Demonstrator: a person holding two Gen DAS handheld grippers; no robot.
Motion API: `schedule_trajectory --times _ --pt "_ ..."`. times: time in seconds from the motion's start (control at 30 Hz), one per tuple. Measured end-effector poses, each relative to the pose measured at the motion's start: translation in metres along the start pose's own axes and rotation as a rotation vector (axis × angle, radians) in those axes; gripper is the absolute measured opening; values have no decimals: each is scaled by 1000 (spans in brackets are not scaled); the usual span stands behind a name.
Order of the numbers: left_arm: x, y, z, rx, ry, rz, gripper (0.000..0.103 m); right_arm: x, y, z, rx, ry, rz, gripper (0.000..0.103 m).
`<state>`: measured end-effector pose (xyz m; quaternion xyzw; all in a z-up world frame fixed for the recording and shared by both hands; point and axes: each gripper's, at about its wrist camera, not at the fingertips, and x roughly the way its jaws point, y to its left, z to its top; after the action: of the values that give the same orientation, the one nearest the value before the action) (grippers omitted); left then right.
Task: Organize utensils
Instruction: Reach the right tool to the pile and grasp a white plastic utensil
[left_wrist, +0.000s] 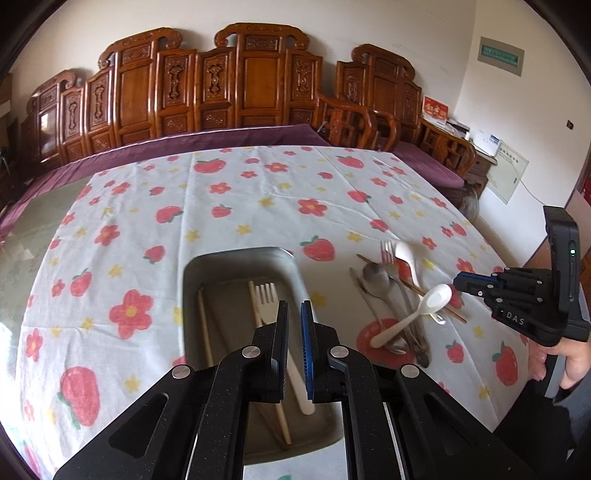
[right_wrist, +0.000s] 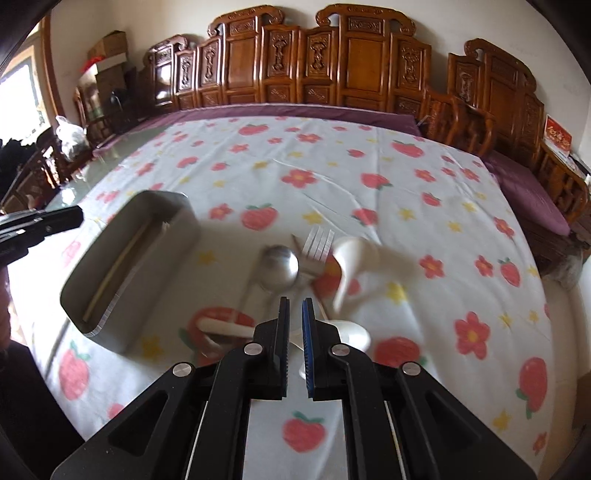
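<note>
A metal tray (left_wrist: 192, 280) holds a pale wooden fork (left_wrist: 266, 295) and chopsticks (left_wrist: 205, 332). My left gripper (left_wrist: 294, 310) hovers over the tray's right side, shut and empty. Right of the tray lies a pile: a metal spoon (left_wrist: 375, 275), a metal fork (left_wrist: 388, 251), a white spoon (left_wrist: 406, 254), a second white spoon (left_wrist: 436, 299) and a brown chopstick (left_wrist: 413, 288). My right gripper (right_wrist: 295, 306) hangs above that pile, over the near white spoon (right_wrist: 354, 336). Its jaws stand a narrow gap apart with nothing between them. The right wrist view is blurred.
A strawberry-and-flower cloth (left_wrist: 258, 206) covers the table. Carved wooden benches (left_wrist: 236, 85) with purple cushions line the far side. A person's hand (left_wrist: 565, 362) holds the right gripper at the table's right edge. The left gripper's tip (right_wrist: 74, 216) shows left of the tray (right_wrist: 92, 288).
</note>
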<state>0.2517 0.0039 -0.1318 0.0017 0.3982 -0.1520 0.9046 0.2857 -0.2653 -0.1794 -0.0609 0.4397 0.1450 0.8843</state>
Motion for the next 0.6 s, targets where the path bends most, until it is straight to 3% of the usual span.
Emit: schedule_trajectory --times 0.1,0.43,0.6 --pt "5 -11 -3 17 13 -10 6 10 -10 -8 3 23 -33 24" --pt "15 -42 -14 90 41 -40 6 49 -30 5 39 81 -53 25" --pt "17 -46 -16 80 41 -50 6 64 -36 12 49 136 3 33"
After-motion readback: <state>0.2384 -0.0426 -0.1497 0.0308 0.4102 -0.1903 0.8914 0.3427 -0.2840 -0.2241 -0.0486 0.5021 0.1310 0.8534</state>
